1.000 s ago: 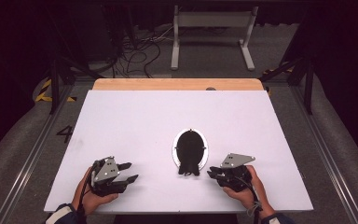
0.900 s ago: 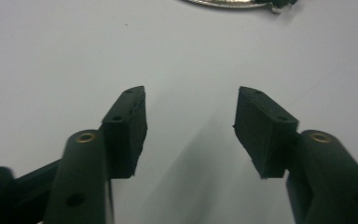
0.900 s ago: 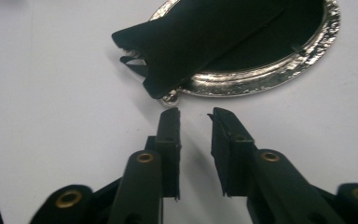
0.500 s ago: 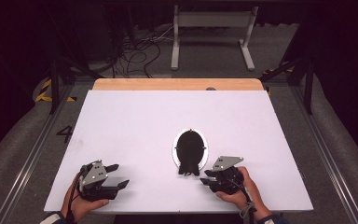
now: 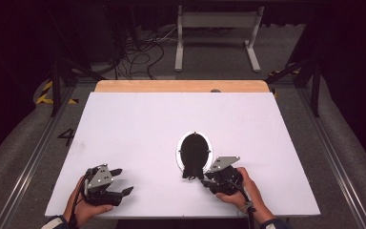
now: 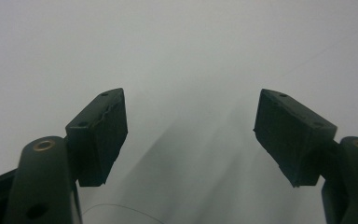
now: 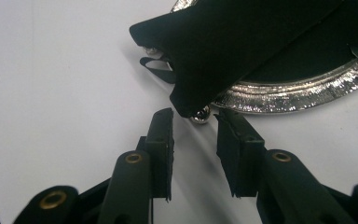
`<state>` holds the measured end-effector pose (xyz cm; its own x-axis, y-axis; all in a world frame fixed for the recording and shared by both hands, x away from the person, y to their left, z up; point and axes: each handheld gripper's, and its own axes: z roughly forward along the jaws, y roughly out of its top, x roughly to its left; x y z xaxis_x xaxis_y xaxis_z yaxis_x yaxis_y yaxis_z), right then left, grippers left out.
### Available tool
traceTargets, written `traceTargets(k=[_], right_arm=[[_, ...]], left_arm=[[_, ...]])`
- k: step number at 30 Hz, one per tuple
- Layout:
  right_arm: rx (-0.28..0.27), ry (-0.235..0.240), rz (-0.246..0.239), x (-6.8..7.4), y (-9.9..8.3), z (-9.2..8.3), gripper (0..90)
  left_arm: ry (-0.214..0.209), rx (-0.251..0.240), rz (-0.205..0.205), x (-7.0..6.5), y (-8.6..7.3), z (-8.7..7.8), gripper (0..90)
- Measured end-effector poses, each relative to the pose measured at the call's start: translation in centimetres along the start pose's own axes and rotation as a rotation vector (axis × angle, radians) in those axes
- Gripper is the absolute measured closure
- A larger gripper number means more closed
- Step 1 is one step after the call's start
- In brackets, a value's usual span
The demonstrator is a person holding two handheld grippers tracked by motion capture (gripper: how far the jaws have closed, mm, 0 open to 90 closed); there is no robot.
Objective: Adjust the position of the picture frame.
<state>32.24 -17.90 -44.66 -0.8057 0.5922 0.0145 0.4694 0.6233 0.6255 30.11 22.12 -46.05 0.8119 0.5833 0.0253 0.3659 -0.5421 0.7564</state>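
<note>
Near the table's (image 5: 138,119) front edge, the right gripper (image 7: 193,122) has its jaws narrowly parted at the lower tip of one black oval frame (image 5: 194,150) (silver rim, black back stand), a small silver ball foot (image 7: 200,115) between the tips, nothing pinched. At front left, the left gripper (image 5: 124,181) is spread wide, its jaws having just been opening, empty over bare table. Two grippers, one frame.

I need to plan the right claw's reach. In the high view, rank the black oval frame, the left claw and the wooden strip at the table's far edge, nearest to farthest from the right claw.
1. Black oval frame: lies just ahead and left of the right claw.
2. Left claw: across the near edge, on the left side.
3. Wooden strip: along the table's far edge.
</note>
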Motion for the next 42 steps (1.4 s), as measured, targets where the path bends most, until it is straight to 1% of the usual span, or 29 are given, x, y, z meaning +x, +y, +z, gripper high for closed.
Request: traceTargets(k=[4,7,9,10,12,15,19,20,21,24,25,26,29,31,32,33,34,36,39,42], right_arm=[[-0.011,0.013,-0.005,-0.2,0.1,0.2,67.8],[-0.015,0.022,0.0,-0.3,0.1,0.2,67.7],[-0.031,0.034,0.018,-0.4,0.1,0.3,65.4],[-0.038,0.039,0.029,-0.5,0.1,0.4,65.1],[-0.041,0.043,0.034,-0.5,0.0,0.4,65.1],[-0.055,0.068,0.063,-0.8,0.0,0.5,64.6],[-0.069,0.085,0.094,-1.0,-0.1,0.6,64.1],[-0.074,0.094,0.107,-1.0,-0.1,0.6,64.0],[-0.083,0.11,0.132,-1.2,-0.2,0.6,63.9],[-0.101,0.14,0.179,-1.5,-0.3,0.7,62.7],[-0.101,0.14,0.179,-1.5,-0.3,0.7,62.7],[-0.119,0.162,0.223,-1.8,-0.4,0.8,61.9],[-0.134,0.183,0.253,-2.0,-0.4,0.8,59.6],[-0.144,0.2,0.291,-2.1,-0.5,0.8,58.8],[-0.144,0.2,0.291,-2.1,-0.5,0.8,58.8],[-0.148,0.209,0.312,-2.2,-0.5,0.8,58.3],[-0.157,0.222,0.346,-2.4,-0.6,0.8,58.5],[-0.167,0.242,0.383,-2.7,-0.7,0.8,59.5],[-0.175,0.252,0.401,-2.8,-0.7,0.6,60.4],[-0.18,0.249,0.4,-2.8,-0.7,0.3,61.5]], left_arm=[[-0.014,0.006,0.001,-0.1,0.1,0.2,24.7],[-0.016,0.008,0.004,0.0,0.1,0.3,24.4],[-0.017,0.01,0.002,-0.1,0.1,0.4,23.9],[-0.018,0.009,0.003,-0.1,0.1,0.4,24.0],[-0.016,0.01,0.001,-0.1,0.1,0.4,24.0],[-0.016,0.01,0.001,0.0,0.2,0.4,22.6],[-0.016,0.019,-0.001,0.0,0.3,0.8,21.5],[-0.024,0.02,0.0,-0.1,0.3,0.9,21.4],[-0.023,0.021,0.007,-0.1,0.3,1.0,21.3],[-0.026,0.028,0.01,-0.1,0.4,1.1,21.1],[-0.026,0.028,0.01,-0.1,0.4,1.1,20.8],[-0.028,0.028,0.01,-0.1,0.4,1.1,20.7],[-0.025,0.031,0.011,-0.1,0.4,1.2,20.7],[-0.027,0.034,0.006,-0.1,0.4,1.3,20.1],[-0.027,0.034,0.006,-0.1,0.4,1.3,19.9],[-0.025,0.036,0.006,-0.1,0.4,1.3,19.9],[-0.025,0.04,0.009,-0.2,0.4,1.3,19.9],[-0.026,0.041,0.01,-0.2,0.5,1.4,19.6],[-0.025,0.043,0.009,-0.2,0.5,1.4,19.4],[-0.023,0.048,0.006,-0.2,0.5,1.4,19.3]])
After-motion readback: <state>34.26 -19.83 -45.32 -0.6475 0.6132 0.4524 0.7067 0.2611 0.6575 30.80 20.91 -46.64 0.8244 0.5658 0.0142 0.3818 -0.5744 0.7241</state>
